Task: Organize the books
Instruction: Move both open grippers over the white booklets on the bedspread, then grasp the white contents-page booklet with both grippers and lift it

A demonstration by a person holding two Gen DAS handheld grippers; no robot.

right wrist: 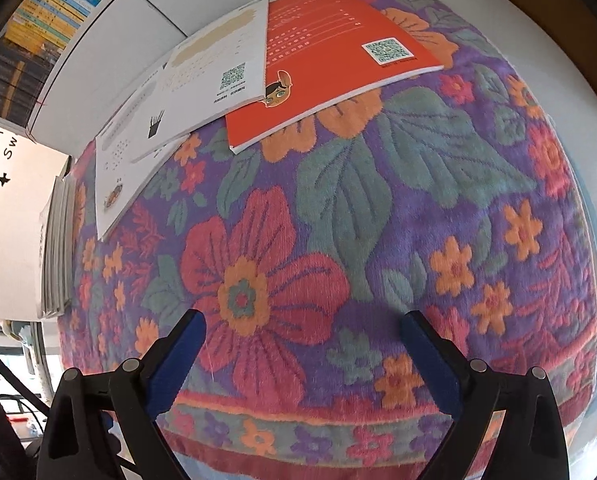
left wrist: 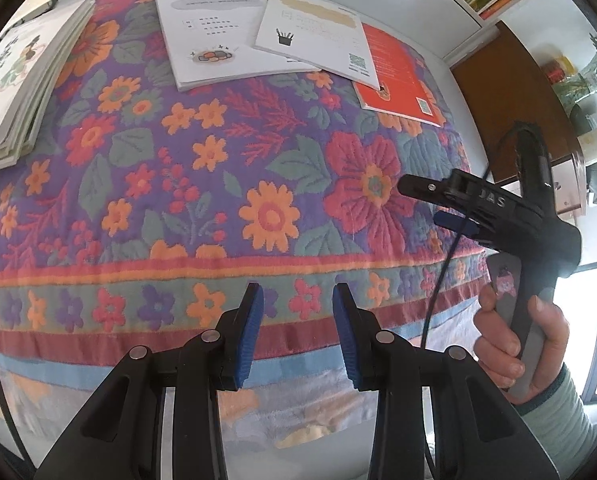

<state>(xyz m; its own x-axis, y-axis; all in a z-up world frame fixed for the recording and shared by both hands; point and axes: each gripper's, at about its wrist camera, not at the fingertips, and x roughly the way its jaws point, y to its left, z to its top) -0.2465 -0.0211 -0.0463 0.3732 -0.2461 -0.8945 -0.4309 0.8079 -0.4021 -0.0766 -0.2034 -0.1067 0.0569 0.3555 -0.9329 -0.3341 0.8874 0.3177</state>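
Blue pads of the left gripper (left wrist: 298, 332) stand parted over the cloth's border, nothing between them. Right gripper (right wrist: 303, 360) hangs wide open above the flowered cloth (right wrist: 338, 240), empty too. Three loose books lie at twelve o'clock: an orange book (right wrist: 330, 60) under a white book (right wrist: 218, 76). Probably between pickups; next comes reaching the orange book and sliding a pad beneath its edge.

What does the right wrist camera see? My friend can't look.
An open right gripper hovers over a flowery cloth. Beyond it an orange book lies partly under a white booklet.
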